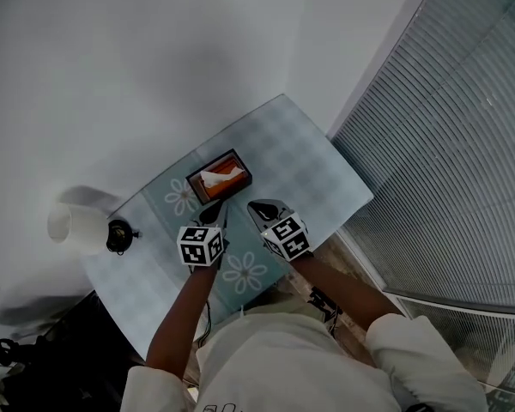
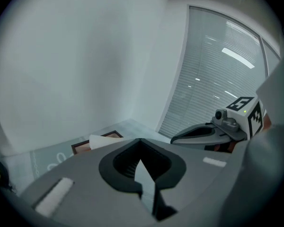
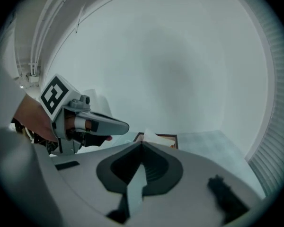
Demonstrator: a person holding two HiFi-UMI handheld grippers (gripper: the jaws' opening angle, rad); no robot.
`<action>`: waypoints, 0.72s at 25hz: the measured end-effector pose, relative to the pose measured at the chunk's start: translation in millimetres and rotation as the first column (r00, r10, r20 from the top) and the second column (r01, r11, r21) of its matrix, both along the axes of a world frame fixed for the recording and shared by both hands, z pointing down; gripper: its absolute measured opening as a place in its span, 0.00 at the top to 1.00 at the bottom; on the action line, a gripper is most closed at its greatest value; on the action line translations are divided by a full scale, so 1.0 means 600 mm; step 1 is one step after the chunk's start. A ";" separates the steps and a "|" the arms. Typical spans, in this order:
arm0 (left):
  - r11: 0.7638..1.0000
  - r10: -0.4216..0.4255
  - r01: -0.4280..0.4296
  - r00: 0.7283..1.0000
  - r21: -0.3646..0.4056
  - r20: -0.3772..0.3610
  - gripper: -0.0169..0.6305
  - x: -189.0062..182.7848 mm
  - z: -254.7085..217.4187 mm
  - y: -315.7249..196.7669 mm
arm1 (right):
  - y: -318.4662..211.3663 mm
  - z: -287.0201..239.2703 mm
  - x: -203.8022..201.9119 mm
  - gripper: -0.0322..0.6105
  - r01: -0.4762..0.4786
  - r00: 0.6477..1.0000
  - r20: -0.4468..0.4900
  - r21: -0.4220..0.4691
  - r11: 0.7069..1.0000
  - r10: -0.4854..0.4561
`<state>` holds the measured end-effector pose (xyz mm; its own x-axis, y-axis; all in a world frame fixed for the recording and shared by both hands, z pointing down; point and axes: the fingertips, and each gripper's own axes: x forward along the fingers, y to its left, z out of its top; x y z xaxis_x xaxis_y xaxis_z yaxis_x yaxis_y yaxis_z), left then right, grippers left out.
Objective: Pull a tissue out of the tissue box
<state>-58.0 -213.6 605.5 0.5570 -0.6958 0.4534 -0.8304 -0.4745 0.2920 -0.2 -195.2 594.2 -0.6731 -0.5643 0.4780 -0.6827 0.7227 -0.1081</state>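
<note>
A dark brown tissue box (image 1: 230,182) sits on the table with a white tissue (image 1: 213,177) sticking up from its opening. Both grippers hover side by side just in front of it, pointing toward it. My left gripper (image 1: 215,214) is shut and holds nothing; in the left gripper view its jaws meet at the tip (image 2: 140,140), with the tissue box (image 2: 97,141) just beyond. My right gripper (image 1: 259,206) is also shut and holds nothing. In the right gripper view (image 3: 142,144) the box (image 3: 161,138) and its tissue show right behind the closed tip.
The table (image 1: 318,166) has a pale checked cloth with daisy prints. A white lamp-like object (image 1: 77,227) and a small black item (image 1: 118,236) stand at its left end. Window blinds (image 1: 446,161) run along the right, a white wall behind.
</note>
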 end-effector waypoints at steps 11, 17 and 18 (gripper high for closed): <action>0.994 -0.005 0.017 0.993 -0.106 0.119 0.96 -0.026 0.077 -0.097 | -0.119 0.094 -0.033 0.93 0.084 0.975 -0.204 -0.034 0.996 -0.089; 0.993 0.009 0.005 0.993 -0.121 0.114 0.96 -0.020 0.082 -0.102 | -0.150 0.105 -0.042 0.93 0.108 0.971 -0.211 -0.032 0.994 -0.112; 0.992 0.008 0.006 0.994 -0.124 0.113 0.96 -0.020 0.085 -0.103 | -0.153 0.108 -0.043 0.93 0.112 0.969 -0.217 -0.028 0.993 -0.115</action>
<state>-70.1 -275.4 656.4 0.4980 -0.6296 0.5964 -0.8610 -0.4412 0.2531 -26.3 -286.8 658.7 -0.6107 -0.4817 0.6285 -0.6047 0.7961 0.0227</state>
